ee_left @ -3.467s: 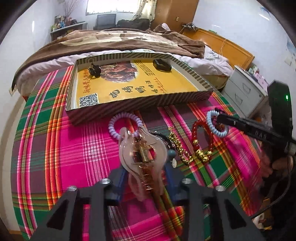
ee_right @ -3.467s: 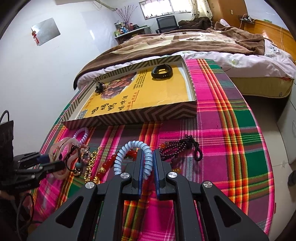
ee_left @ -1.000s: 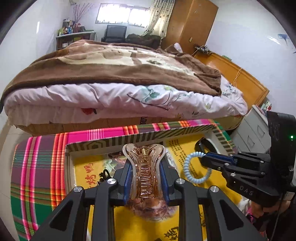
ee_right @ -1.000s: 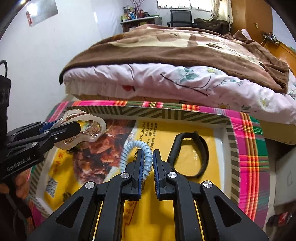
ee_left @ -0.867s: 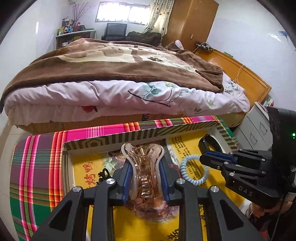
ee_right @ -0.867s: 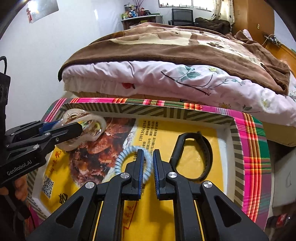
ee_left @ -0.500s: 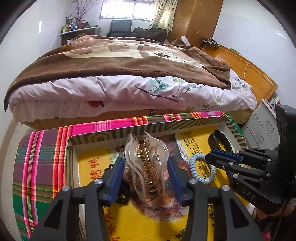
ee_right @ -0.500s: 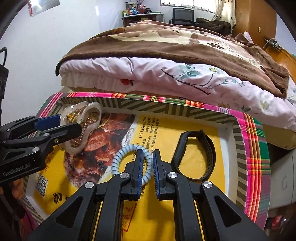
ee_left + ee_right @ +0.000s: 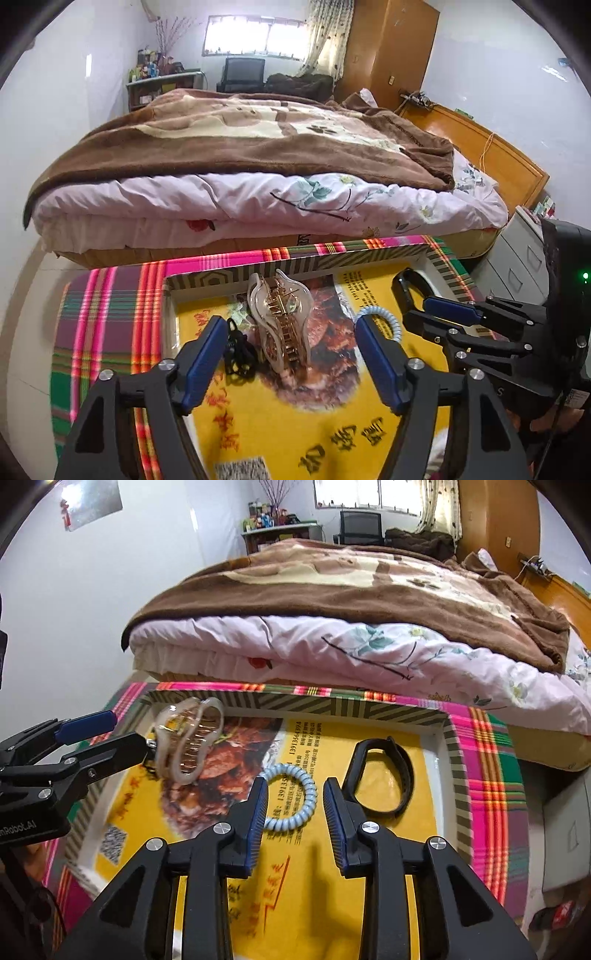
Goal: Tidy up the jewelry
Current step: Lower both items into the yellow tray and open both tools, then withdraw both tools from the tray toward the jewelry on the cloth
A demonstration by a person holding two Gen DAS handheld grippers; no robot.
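Both claws are letting go over the tray. On my left gripper (image 9: 291, 354) the jaws are opening, and the hair claw clip (image 9: 280, 325) stands between them with daylight on either side, so neither pad presses it. On my right gripper (image 9: 295, 819) the jaws are opening too; the blue coil hair tie (image 9: 290, 797) lies flat on the tray floor just ahead of the tips, free of them.

The clip worries me most. It sits up on its teeth, tilted, on the printed yellow floor of the box tray (image 9: 369, 258), and I judge it could topple sideways. If I draw my left fingers away crookedly, a pad could catch its curved shell and drag or flip it onto the small black trinket (image 9: 236, 350) lying just beside it.

On the right, the coil sits near my left pad; a careless retreat could hook a loop and carry it out again. The black wristband (image 9: 380, 779) lies just beside my right finger and could be nudged against the tray wall. My two grippers are also close together, so they could knock each other.
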